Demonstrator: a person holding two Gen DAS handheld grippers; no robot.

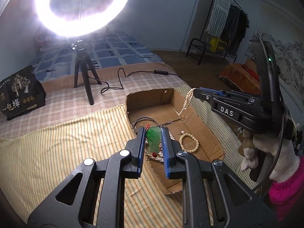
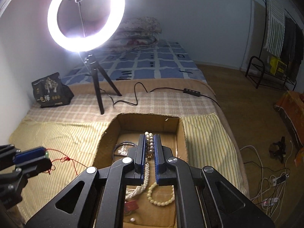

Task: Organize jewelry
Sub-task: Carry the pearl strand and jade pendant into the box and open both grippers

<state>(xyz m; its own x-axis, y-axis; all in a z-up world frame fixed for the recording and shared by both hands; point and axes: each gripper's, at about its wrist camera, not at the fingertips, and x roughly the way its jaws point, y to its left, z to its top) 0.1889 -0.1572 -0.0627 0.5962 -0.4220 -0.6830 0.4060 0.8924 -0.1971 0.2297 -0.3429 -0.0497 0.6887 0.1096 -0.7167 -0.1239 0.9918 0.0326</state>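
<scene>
My left gripper is shut on a green jade pendant and holds it above the near left part of an open cardboard box. In the right wrist view, the left gripper trails the pendant's red cord over the striped cloth. My right gripper is shut on a pearl necklace, whose strands hang down into the box. From the left wrist view the right gripper is over the box's right wall, pearls dangling. A cream bead bracelet lies on the box floor.
A black cord, a small red item and a loose pearl also lie in the box. A ring light on a tripod, its cable and a black bag stand behind on the bed. The yellow striped cloth surrounds the box.
</scene>
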